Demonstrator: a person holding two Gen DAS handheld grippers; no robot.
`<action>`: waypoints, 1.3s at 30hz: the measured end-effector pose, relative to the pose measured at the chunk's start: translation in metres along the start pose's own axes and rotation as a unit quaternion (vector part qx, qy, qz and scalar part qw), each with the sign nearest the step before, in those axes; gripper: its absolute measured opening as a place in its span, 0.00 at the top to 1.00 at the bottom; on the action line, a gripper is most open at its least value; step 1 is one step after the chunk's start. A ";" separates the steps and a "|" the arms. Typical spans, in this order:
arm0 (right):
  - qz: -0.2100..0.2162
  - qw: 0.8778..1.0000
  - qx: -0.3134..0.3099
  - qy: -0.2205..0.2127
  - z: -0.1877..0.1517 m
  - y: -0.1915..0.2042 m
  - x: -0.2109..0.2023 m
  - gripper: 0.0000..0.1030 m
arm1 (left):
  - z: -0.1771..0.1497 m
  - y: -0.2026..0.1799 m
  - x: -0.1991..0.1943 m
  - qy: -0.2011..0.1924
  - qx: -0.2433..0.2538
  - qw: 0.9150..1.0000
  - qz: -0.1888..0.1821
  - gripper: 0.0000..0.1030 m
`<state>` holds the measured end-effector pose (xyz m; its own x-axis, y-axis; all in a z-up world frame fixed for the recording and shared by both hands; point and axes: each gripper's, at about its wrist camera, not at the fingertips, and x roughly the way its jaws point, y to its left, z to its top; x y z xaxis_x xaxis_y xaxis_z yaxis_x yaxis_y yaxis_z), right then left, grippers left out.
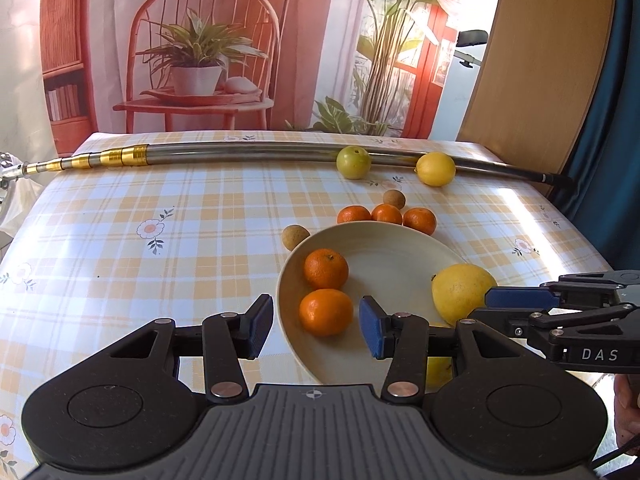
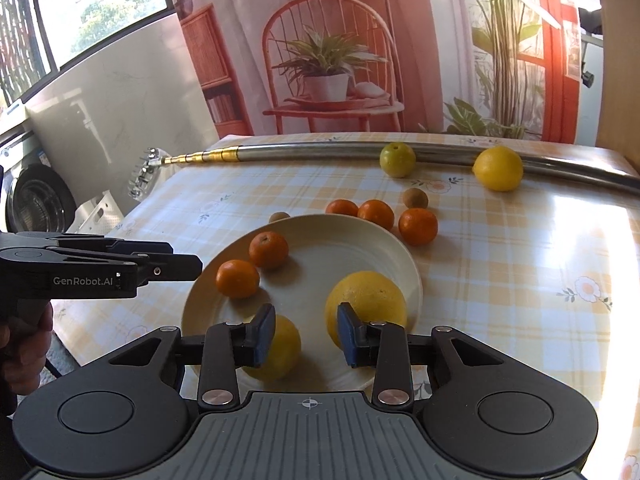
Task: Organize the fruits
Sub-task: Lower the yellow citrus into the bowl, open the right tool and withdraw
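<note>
Plate (image 2: 408, 268) holds mandarins (image 2: 269, 249), lemons (image 2: 366, 300)

Domestic setting, most likely a home utility or balcony area staged for recording. Indicators: a table covered with a plaid floral tablecloth (image 2: 520, 264), a front-loading washing machine (image 2: 38, 200) at left beside a window (image 2: 92, 12) facing outdoor greenery. A printed backdrop (image 2: 360, 48) depicting a chair, potted plants and shelving hangs behind the table.
</note>
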<state>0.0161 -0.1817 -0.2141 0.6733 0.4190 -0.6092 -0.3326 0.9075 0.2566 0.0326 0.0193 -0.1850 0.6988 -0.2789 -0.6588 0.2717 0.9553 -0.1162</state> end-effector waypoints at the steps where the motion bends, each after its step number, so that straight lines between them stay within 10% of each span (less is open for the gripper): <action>1: 0.003 1.000 0.006 0.005 -0.001 -0.001 0.001 0.73 | 0.000 0.000 0.001 0.002 -0.001 1.000 -0.001 0.51; 21: -0.006 0.999 -0.011 -0.038 0.013 -0.008 -0.007 0.70 | 0.004 0.019 0.010 0.017 -0.036 0.999 0.002 0.52; 39: -0.084 0.990 0.019 -0.109 0.069 -0.077 -0.008 0.69 | 0.090 0.057 0.011 -0.037 -0.051 0.998 0.006 0.53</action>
<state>0.0820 -0.2533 -0.1767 0.8449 0.2555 -0.4700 -0.1826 0.9636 0.1955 0.1153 0.0621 -0.1325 0.7492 -0.2694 -0.6051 0.1968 0.9628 -0.1850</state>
